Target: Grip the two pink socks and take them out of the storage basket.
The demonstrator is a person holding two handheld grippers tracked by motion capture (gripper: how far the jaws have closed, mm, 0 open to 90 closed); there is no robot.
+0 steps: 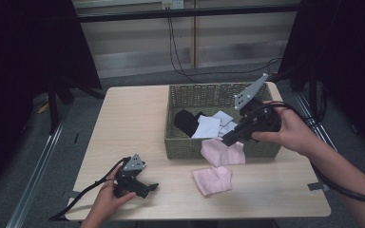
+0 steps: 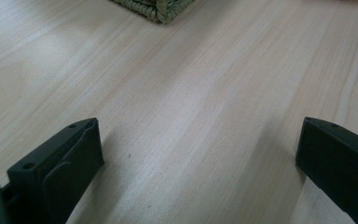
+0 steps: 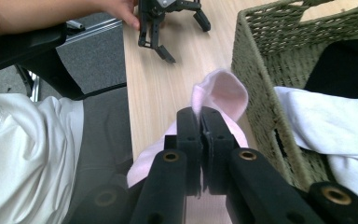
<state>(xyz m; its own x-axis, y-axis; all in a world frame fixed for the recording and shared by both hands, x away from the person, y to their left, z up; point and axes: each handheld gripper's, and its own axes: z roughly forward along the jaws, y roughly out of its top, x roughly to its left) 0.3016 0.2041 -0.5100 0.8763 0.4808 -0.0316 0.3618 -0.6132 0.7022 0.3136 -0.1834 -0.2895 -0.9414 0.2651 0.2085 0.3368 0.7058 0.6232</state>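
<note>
High view: right gripper [image 1: 228, 139] sits over the front wall of the wicker basket [image 1: 190, 95], clamped on a pink sock [image 1: 222, 153] that drapes over the rim and hangs down the outside. A second pink sock [image 1: 212, 180] lies flat on the table [image 1: 133, 123] just in front of the basket. Inside the basket: a black sock [image 1: 186, 121] and some white socks [image 1: 208, 127]. Left gripper [image 1: 145, 187] rests on the table near the front left edge, well apart from the socks.

Left gripper view: jaws wide apart, nothing between them, bare wood below, basket corner [image 2: 156, 8] at the top.

Right gripper view: jaws pressed together on the pink sock [image 3: 221, 93], cuff bunched above the tips, the rest trailing below. Basket wall [image 3: 261, 79] just to the right, white sock [image 3: 326, 123] and black sock [image 3: 345, 65] inside. Left gripper [image 3: 168, 28] farther off on the table.

Risks, my read:
- Grip is only a thin fold near the cuff; a quick pull could slip it out.
- Trailing fabric lies against the weave; it may snag on the rim and drag or tip the basket.
- If it's meant to pair with the sock on the table, dropping from here could land it crumpled or half back in the basket.
- Left gripper is too far off to steady anything.
</note>
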